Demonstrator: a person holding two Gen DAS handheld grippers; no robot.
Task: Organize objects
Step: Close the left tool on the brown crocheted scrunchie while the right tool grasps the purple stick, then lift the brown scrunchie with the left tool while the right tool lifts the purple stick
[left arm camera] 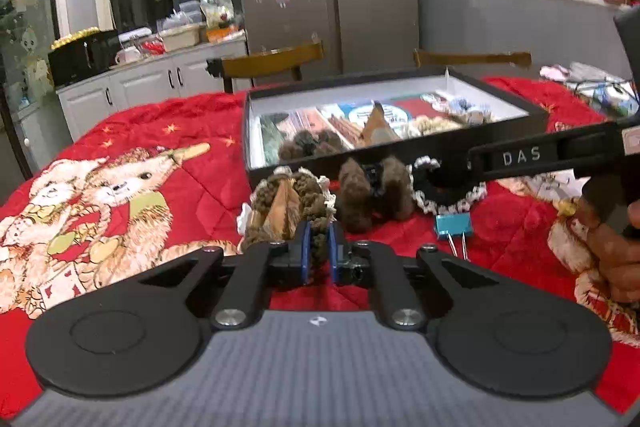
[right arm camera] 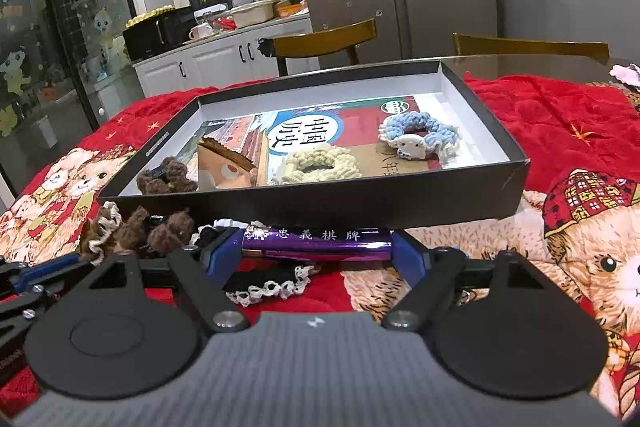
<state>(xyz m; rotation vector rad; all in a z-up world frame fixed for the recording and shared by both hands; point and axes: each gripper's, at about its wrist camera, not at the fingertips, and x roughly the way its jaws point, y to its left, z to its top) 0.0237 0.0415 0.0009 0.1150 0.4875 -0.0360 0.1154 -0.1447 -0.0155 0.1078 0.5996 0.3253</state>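
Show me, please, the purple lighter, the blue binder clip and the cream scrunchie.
purple lighter [right arm camera: 318, 242]: right wrist view, middle of its body.
blue binder clip [left arm camera: 453, 226]: left wrist view, its blue body.
cream scrunchie [right arm camera: 320, 167]: right wrist view, its front rim.

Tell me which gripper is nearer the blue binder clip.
Left. The left gripper, shut on a brown crocheted scrunchie, sits just beside the blue binder clip; the right gripper holds a purple lighter farther off.

You've got a table w/ a red bear-print quilt over it. Directly on the quilt: black box in the middle, then along its near wall a brown scrunchie, olive knit scrunchie, black lace-edged scrunchie, and a blue binder clip nearest you.
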